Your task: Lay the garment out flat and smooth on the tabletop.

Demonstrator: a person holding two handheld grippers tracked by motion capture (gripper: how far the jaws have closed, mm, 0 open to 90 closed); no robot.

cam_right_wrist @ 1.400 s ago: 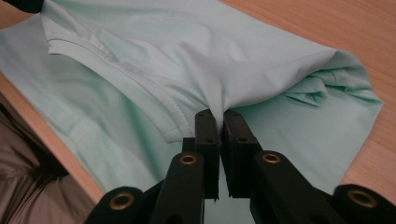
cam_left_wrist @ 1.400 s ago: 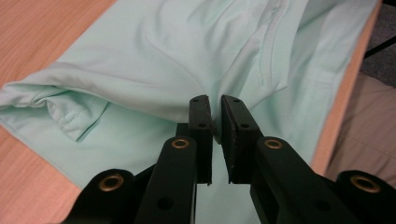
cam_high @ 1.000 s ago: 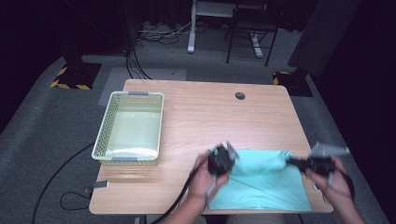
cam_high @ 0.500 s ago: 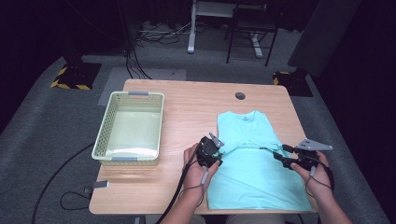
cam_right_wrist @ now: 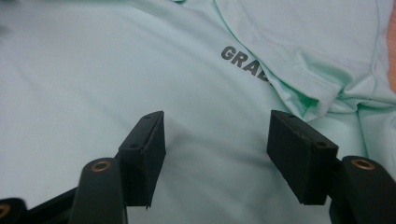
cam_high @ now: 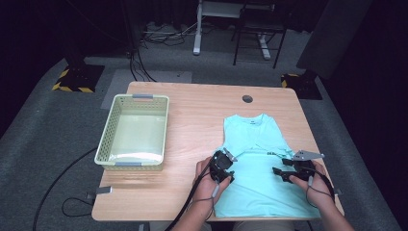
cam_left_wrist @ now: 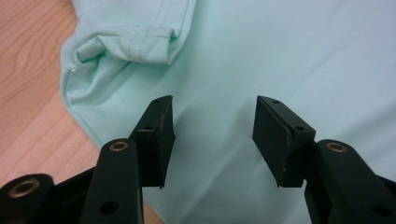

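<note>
The left gripper point(cam_high: 230, 166) sits low over the near left part of a mint-green T-shirt point(cam_high: 260, 159), carried by the person's left hand point(cam_high: 208, 185), whose forearm comes up from the bottom edge of the high view. Its jaws stand apart and have just been opening; in the left gripper view point(cam_left_wrist: 212, 140) nothing lies between the pads, only flat cloth beneath them, and they point down and forward onto the shirt. Just beyond the left-hand jaw in that view, a folded-in sleeve point(cam_left_wrist: 135, 42) lies bunched at the shirt's edge, with the bare wooden table point(cam_left_wrist: 28, 70) beside it.

The right gripper point(cam_high: 284, 173) is held by the right hand point(cam_high: 315, 185) over the near right part of the same shirt, angled inward toward the left one, a grey three-cornered plate on its top. Its jaws are also spread and have just been opening further; the right gripper view point(cam_right_wrist: 217, 156) shows smooth fabric under the gap and nothing gripped. Ahead of it, dark letters point(cam_right_wrist: 243, 60) are printed on the cloth next to the other folded sleeve point(cam_right_wrist: 317, 84).

The T-shirt lies spread flat on the right half of the table, collar away from the person, hem near the front edge. A pale green basket point(cam_high: 108, 144) stands well apart on the left half.
</note>
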